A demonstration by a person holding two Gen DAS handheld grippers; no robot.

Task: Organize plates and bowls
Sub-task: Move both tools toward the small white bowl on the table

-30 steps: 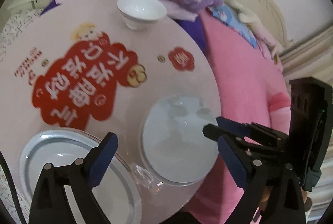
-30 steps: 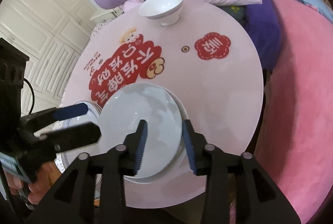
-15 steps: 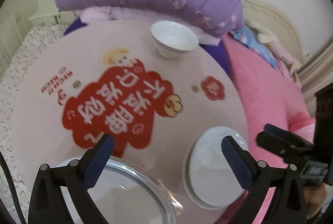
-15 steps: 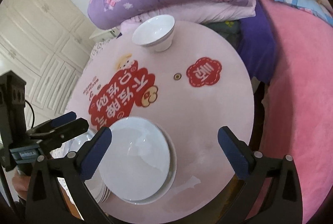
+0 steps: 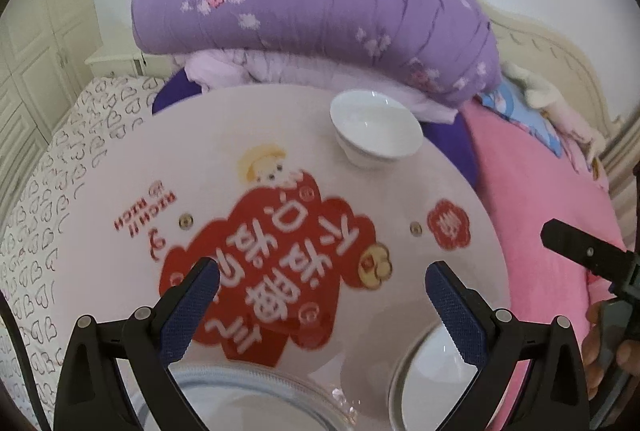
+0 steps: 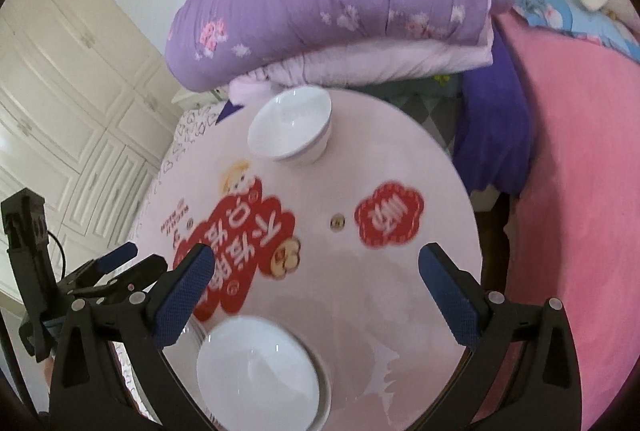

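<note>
Two wide-open tongs over a round pink table with plates and a bowl

In the left wrist view, the left gripper (image 5: 318,281) is open wide with nothing in it, and a white bowl (image 5: 376,127) sits upper right on the table (image 5: 132,167). The right gripper (image 6: 310,263) has just opened wide and holds nothing. White plates (image 6: 260,371) sit stacked at the bottom middle of its view. A glass plate (image 5: 248,403) lies bottom left in the left view.

Both wrist views tilted down, near, sharing round table (image 5: 120,191), bowl (image 6: 290,133)
</note>
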